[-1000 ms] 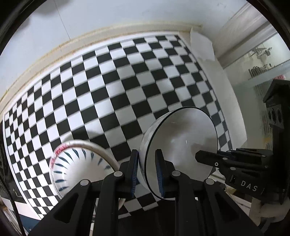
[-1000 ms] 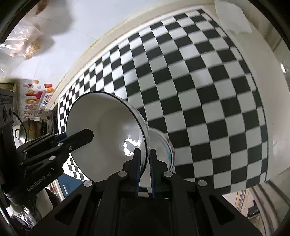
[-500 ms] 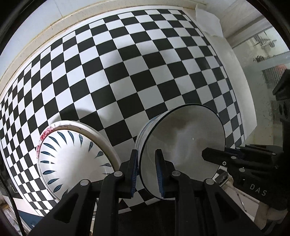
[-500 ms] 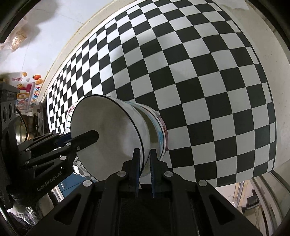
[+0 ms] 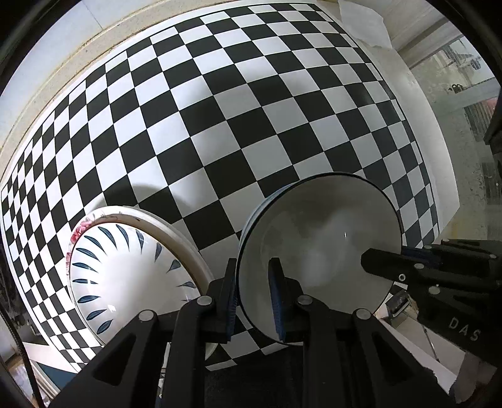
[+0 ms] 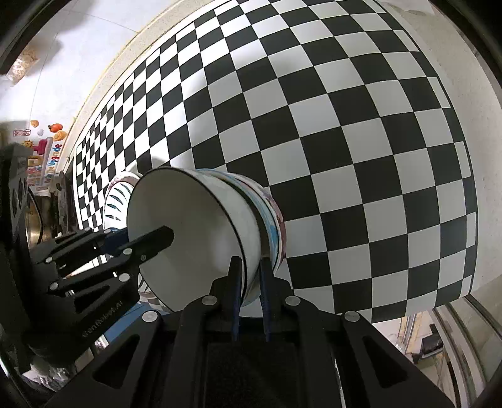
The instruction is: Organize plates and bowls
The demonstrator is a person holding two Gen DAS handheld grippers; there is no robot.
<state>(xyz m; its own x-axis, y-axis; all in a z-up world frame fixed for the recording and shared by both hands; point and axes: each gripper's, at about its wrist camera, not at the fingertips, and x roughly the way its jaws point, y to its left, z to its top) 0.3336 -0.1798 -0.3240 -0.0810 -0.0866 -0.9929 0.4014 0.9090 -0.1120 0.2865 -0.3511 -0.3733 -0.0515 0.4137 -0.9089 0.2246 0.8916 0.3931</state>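
Note:
A white bowl with a black rim (image 5: 323, 238) (image 6: 194, 232) sits nested in a stack of bowls (image 6: 269, 216) on the checkered cloth (image 5: 219, 119). My left gripper (image 5: 253, 282) straddles its near rim, one finger inside and one outside, with a small gap to the wall. My right gripper (image 6: 251, 279) is shut on the opposite rim and shows in the left wrist view (image 5: 392, 263). A white plate with blue leaf marks (image 5: 125, 270) lies on a larger flowered plate to the left.
The checkered cloth (image 6: 345, 125) covers a white table whose right edge (image 5: 439, 141) drops off close to the bowls. A crumpled paper (image 5: 364, 22) lies at the far right corner. A wall runs behind the table.
Both grippers have carried the black-rimmed bowl down and set it into the bowl stack. The left gripper's fingers have spread slightly off the rim.

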